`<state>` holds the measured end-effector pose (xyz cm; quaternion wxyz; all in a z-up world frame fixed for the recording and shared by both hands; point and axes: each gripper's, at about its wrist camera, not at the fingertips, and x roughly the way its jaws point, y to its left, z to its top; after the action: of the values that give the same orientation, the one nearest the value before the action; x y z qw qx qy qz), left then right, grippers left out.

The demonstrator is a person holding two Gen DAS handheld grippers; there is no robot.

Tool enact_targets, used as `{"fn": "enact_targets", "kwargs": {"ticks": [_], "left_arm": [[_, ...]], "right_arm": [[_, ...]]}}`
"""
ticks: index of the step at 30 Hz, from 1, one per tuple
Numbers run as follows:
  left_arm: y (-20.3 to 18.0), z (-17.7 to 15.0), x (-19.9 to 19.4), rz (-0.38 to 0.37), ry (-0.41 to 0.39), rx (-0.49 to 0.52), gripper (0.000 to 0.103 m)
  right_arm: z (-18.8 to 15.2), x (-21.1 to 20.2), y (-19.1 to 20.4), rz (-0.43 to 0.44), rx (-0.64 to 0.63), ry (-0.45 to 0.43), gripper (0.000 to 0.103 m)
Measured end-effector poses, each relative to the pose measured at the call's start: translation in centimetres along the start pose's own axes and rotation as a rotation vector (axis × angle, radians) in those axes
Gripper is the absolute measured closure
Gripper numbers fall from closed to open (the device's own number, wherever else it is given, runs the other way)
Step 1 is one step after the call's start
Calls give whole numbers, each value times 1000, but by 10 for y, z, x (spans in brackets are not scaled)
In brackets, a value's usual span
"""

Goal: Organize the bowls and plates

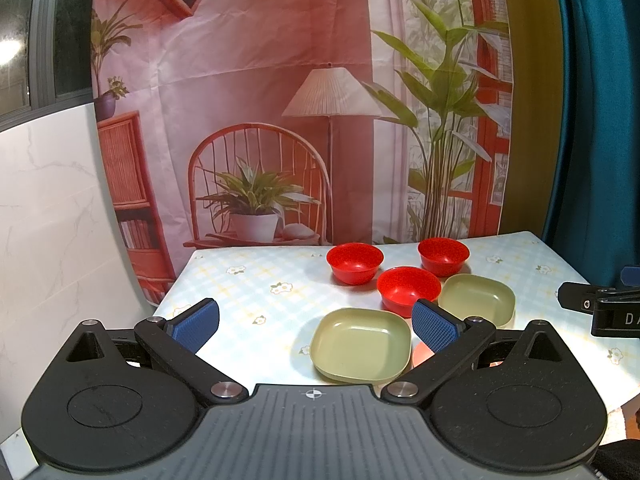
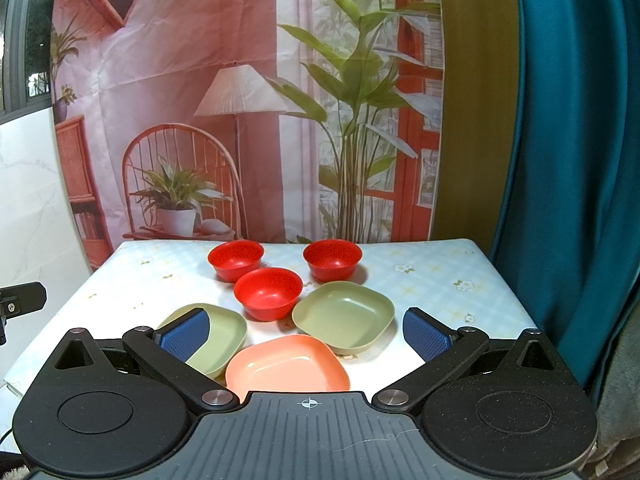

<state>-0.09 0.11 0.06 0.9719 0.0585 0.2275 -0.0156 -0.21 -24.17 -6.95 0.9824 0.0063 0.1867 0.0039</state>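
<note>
Three red bowls stand apart on the table: back left [image 2: 236, 259], back right [image 2: 332, 259] and middle [image 2: 268, 292]. Two green square plates lie in front of them, left [image 2: 224, 332] and right [image 2: 343, 318]. A pink square plate [image 2: 286, 366] lies nearest, between them. My right gripper [image 2: 306, 334] is open above the pink plate, holding nothing. My left gripper [image 1: 316, 324] is open and empty above the left green plate [image 1: 360, 344]. Its right finger hides most of the pink plate [image 1: 422, 354]. The right green plate [image 1: 478, 298] and the bowls [image 1: 408, 290] lie beyond.
The table has a pale checked cloth with flowers [image 2: 440, 280]. A printed backdrop [image 2: 240, 120] hangs behind its far edge. A teal curtain [image 2: 568, 160] hangs on the right and a white marble panel [image 1: 48, 220] stands on the left. The right gripper's body [image 1: 600, 308] shows at the left view's edge.
</note>
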Motion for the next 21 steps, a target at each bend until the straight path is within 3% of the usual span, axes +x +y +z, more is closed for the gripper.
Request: {"fn": "enact_targets", "kwargs": {"ticks": [21], "left_arm": [[0, 0, 0, 0, 1, -1, 0]], "right_arm": [[-2, 2, 1, 0, 0, 2, 0]]}}
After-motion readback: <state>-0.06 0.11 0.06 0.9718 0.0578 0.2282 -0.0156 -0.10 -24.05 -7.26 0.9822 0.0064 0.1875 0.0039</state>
